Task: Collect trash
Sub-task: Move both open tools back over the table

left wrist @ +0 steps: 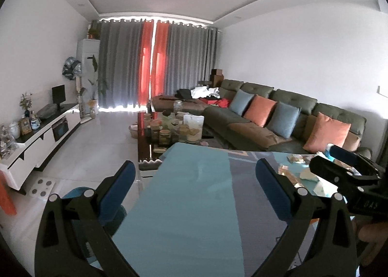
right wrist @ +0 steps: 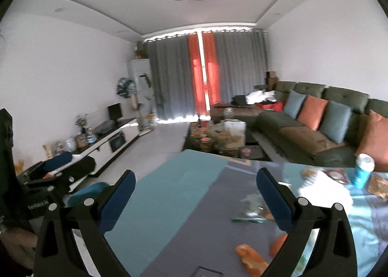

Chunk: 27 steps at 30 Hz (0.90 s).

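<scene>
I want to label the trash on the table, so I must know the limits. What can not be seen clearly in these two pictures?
- Right wrist view: the orange scraps and the white crumpled piece are motion-blurred; the right gripper covers part of them.
- Left wrist view: the wrappers are small, partly behind the other gripper.
- Jars on the coffee table: too small to read.
- The blue bin interior is hidden.

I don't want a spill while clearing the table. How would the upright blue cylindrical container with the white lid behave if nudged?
The blue cylindrical container with the white lid stands tall and narrow, so it would probably tip, then roll. It looks like light plastic. Whether it holds anything cannot be told.
</scene>
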{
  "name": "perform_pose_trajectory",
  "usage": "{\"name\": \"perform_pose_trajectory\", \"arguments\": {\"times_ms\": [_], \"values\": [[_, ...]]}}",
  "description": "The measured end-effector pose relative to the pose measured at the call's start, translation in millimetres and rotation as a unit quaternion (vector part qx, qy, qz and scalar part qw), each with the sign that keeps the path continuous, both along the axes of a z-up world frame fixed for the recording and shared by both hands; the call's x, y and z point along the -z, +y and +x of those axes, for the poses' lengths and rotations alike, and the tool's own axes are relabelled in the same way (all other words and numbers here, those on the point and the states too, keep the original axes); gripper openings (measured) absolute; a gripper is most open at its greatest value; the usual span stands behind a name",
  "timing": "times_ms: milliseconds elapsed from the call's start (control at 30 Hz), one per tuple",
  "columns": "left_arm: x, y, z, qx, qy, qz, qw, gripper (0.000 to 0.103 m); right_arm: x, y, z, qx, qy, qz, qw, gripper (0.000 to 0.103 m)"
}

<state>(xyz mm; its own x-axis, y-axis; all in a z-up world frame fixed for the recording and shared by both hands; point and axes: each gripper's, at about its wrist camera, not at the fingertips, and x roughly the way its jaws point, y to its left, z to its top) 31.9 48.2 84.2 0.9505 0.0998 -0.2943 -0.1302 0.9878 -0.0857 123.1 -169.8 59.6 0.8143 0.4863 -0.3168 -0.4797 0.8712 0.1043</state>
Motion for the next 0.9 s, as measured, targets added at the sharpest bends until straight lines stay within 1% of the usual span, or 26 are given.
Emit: {"name": "perform_pose_trajectory", "arguments": {"times_ms": [133,333,367,533,600,900], "values": [[5.2,-11.6,3.4,0.017,0.007,-0.003,0.9998,0.098,8.1,-17.7,-9.2,0.031,-0.001,-0.002,1.0,0.096],[16.5,-38.3,7.5,0.059,0.016,0.0,0.9981,0.098,20.9,-43.0,-19.7,0.073,0.001,-0.015,0.997,0.096],[18.9,-45.9,7.1,0.067,0.018,0.003,0.9976,0.098,21.3,-43.2,-21.1,0.078,0.001,-0.015,0.997,0.096],[23.8,-58.4,21.1,0.094,0.026,0.002,0.9952,0.098,24.3,-65.9,-31.4,0.115,-0.003,-0.019,0.993,0.096],[26.4,-66.2,30.5,0.101,0.029,0.003,0.9945,0.098,25.4,-72.8,-33.5,0.128,-0.001,-0.021,0.992,0.096],[38.4,-90.5,50.0,0.136,0.046,0.001,0.9897,0.098,28.8,-100.7,-37.6,0.17,0.009,-0.028,0.985,0.096]]}}
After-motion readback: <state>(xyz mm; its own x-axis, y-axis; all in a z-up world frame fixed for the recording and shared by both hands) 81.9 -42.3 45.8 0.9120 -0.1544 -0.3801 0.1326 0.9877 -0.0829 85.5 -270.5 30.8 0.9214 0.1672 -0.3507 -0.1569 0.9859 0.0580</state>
